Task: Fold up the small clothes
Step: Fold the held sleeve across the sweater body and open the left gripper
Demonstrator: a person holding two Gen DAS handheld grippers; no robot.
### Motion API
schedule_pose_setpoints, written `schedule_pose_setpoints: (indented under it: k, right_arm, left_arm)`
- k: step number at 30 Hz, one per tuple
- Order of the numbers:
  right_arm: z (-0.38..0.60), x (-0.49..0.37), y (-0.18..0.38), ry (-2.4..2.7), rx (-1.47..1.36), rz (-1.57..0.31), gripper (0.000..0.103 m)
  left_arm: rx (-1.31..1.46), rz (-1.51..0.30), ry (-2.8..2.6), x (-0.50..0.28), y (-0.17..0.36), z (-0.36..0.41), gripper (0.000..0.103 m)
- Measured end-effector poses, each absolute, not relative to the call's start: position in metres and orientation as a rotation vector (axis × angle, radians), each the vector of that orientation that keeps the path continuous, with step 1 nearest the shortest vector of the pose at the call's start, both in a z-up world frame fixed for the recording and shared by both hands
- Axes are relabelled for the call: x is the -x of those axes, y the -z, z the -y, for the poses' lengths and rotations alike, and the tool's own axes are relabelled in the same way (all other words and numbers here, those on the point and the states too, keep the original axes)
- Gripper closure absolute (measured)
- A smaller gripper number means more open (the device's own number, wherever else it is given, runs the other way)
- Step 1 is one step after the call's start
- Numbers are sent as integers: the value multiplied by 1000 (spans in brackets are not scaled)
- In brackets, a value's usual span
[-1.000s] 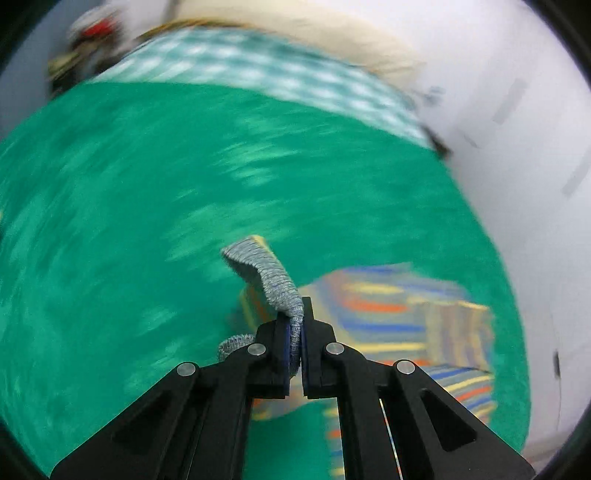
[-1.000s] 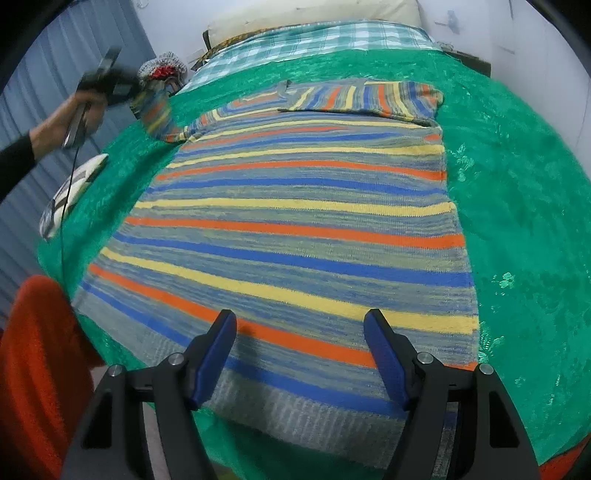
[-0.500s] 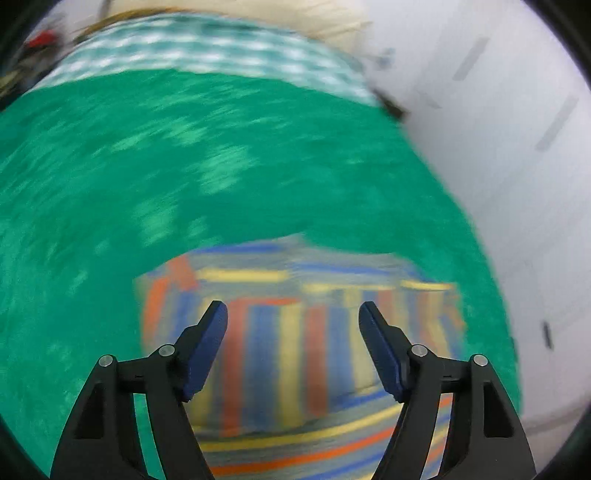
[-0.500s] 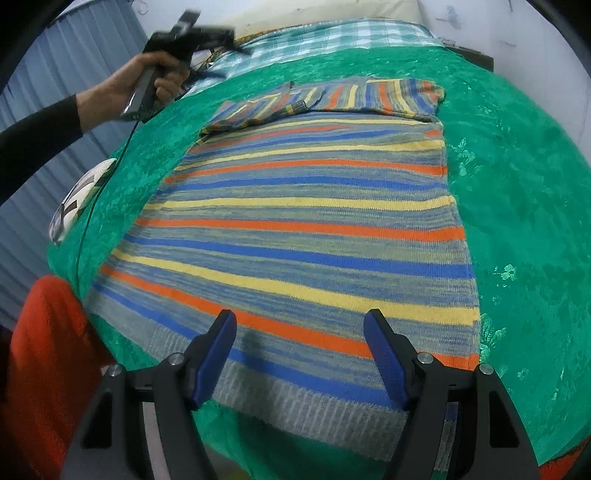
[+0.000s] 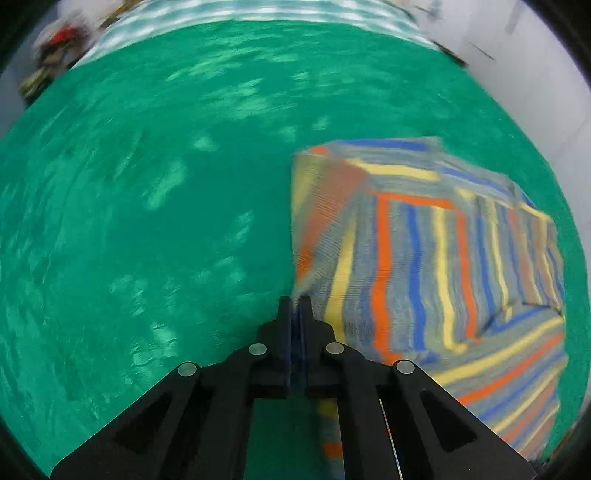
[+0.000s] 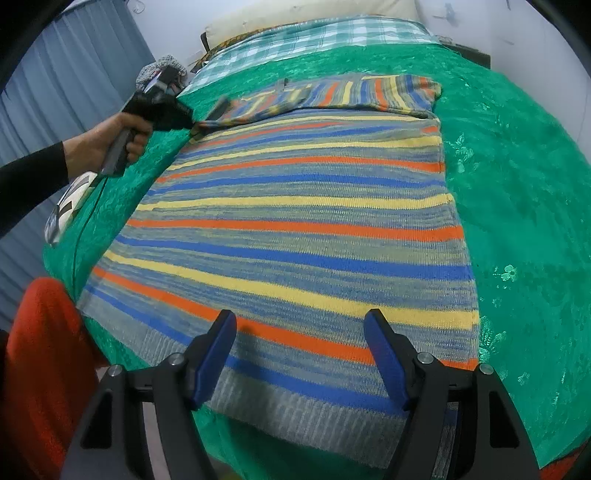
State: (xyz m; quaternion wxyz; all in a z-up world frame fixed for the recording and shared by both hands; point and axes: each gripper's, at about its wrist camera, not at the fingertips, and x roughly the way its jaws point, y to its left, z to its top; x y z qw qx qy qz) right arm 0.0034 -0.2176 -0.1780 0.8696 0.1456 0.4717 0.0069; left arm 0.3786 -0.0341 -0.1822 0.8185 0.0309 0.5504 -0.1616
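A striped knit sweater in blue, orange, yellow and grey lies flat on a green bedspread. Both sleeves are folded across its far end. My left gripper is shut on the sweater's left edge near the folded sleeve; it also shows in the right wrist view, held by a hand at the sweater's far left corner. My right gripper is open and empty, hovering just above the sweater's grey ribbed hem.
A checked sheet and a pillow lie at the head of the bed. A red cloth hangs at the near left. A small patterned item lies on the bed's left edge. White wall is to the right.
My left gripper let go of the sleeve cuff, opened, then moved down to the sweater's left edge and shut on it. The sleeve now lies folded across. My right gripper stayed put.
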Motion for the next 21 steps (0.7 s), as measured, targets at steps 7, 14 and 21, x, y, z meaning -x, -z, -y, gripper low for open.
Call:
schedule_pose_setpoints:
  k: [7, 14, 21]
  right_arm:
    - [219, -4, 179, -18, -303, -987, 32]
    - [218, -4, 179, -16, -297, -988, 32]
    - [222, -2, 178, -19, -319, -984, 32]
  left_arm:
    - [-100, -1005, 323, -349, 151, 34, 38]
    - [-341, -1040, 530, -317, 184, 82, 58]
    - [-392, -958, 561, -293, 156, 99, 41]
